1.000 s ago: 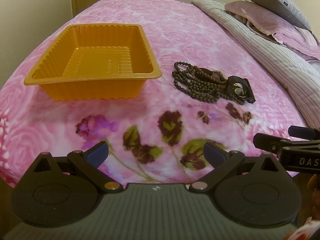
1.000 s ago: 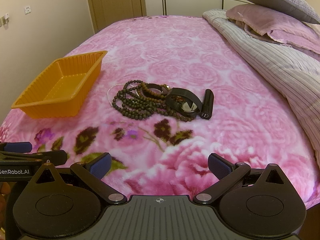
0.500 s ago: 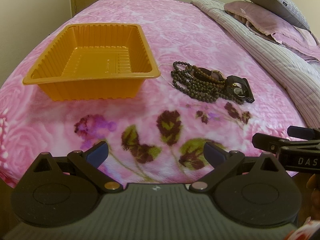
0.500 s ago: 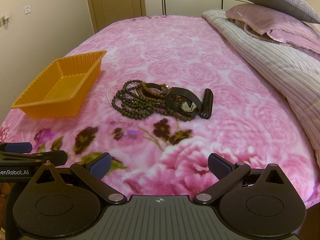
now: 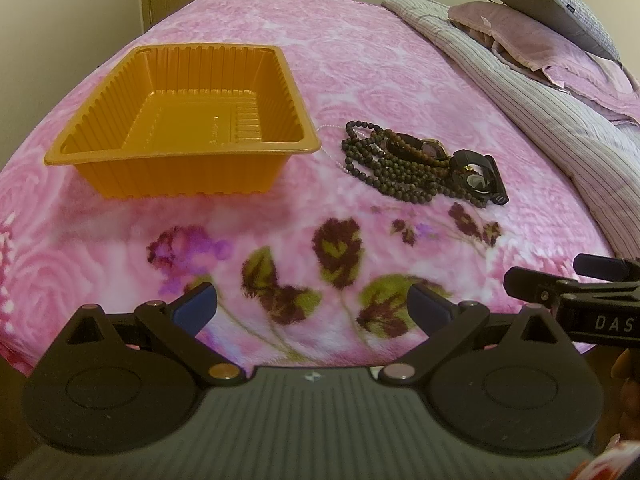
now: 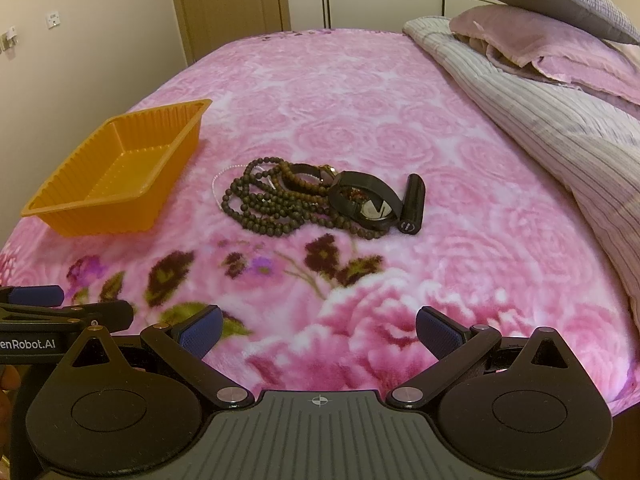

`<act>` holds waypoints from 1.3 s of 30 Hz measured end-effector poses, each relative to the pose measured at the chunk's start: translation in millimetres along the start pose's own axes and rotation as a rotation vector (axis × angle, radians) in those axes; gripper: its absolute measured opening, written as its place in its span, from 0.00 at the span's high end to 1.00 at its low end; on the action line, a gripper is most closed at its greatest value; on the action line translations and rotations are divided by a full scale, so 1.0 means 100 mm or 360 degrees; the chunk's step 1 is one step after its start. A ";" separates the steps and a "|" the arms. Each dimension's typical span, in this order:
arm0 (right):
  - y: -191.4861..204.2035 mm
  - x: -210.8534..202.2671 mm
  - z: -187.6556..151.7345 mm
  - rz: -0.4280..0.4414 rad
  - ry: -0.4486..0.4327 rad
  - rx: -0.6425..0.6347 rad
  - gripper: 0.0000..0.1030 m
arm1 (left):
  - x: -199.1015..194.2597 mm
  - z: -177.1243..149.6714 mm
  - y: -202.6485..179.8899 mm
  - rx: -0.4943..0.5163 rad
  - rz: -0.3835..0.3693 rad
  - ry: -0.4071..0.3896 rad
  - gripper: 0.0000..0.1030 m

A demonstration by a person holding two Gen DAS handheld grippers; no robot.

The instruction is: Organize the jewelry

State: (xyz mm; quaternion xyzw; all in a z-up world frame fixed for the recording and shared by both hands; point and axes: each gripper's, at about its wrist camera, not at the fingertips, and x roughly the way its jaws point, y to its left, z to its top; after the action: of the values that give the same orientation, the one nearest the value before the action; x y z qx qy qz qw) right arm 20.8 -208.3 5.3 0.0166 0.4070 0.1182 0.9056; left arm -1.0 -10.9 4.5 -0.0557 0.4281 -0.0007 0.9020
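An empty orange plastic tray (image 5: 188, 156) (image 6: 120, 168) sits on the pink floral bedspread. To its right lies a heap of jewelry: dark bead strings (image 5: 384, 164) (image 6: 264, 204), a black watch (image 5: 478, 174) (image 6: 366, 200), a thin pale chain (image 6: 218, 180) and a black cylinder (image 6: 412, 204). My left gripper (image 5: 314, 310) is open and empty, low near the bed's front edge, well short of the tray. My right gripper (image 6: 318, 330) is open and empty, short of the heap. Each gripper shows at the edge of the other's view.
A striped quilt (image 6: 560, 120) and stacked pillows (image 6: 560, 12) lie along the right side of the bed. A wall and a door (image 6: 232, 0) stand beyond the far end. The bed edge runs just under both grippers.
Both views have shifted slightly; the tray and the heap sit a little nearer and lower in the left view. Nothing was grasped or moved.
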 end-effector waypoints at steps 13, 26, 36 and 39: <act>0.03 0.02 0.11 0.0003 -0.0090 0.0031 0.01 | -0.37 0.29 0.77 -0.0244 0.0032 -0.0192 0.06; 0.25 0.37 0.22 0.0003 -0.0039 -0.0020 0.01 | 0.05 0.81 1.95 -0.0386 0.0065 -0.0252 0.37; 0.35 0.73 0.26 -0.0022 0.0053 -0.0079 0.01 | 0.52 0.76 2.03 -0.0480 -0.0084 -0.0198 0.71; 0.41 0.81 0.28 -0.0010 0.0067 -0.0097 0.01 | 0.57 0.77 2.02 -0.0483 -0.0082 -0.0181 0.76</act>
State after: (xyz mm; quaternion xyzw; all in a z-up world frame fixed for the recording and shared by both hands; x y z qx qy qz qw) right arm 85.1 -148.2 -30.6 -0.0148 0.4223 0.1280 0.8973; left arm 85.3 195.0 -11.1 -0.2023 0.3700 0.0439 0.9057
